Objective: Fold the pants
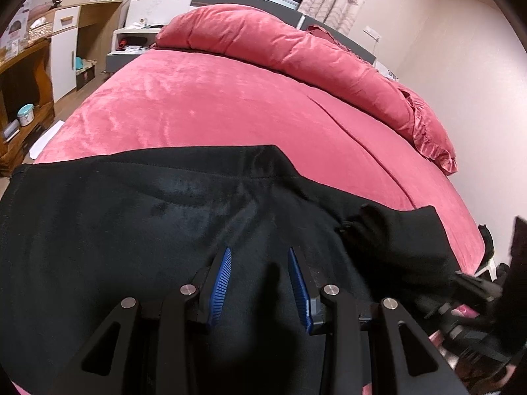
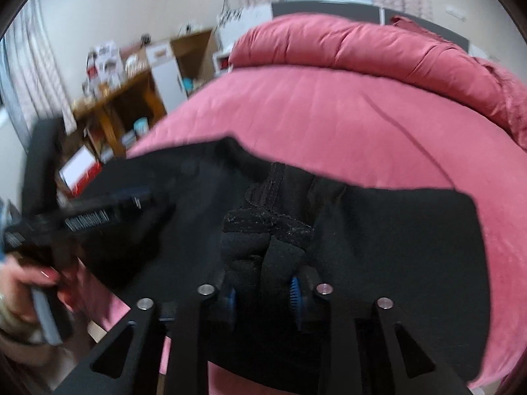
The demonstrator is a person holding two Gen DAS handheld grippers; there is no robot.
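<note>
Now black pants [image 1: 131, 230] under open L tool [image 1: 259, 252]; bunched inside open R tool [image 2: 263, 284].

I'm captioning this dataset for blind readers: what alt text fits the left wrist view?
Black pants lie spread over a pink bed, with the left gripper above them, blue pads apart and nothing between. A rolled pink duvet lies at the far end.
</note>
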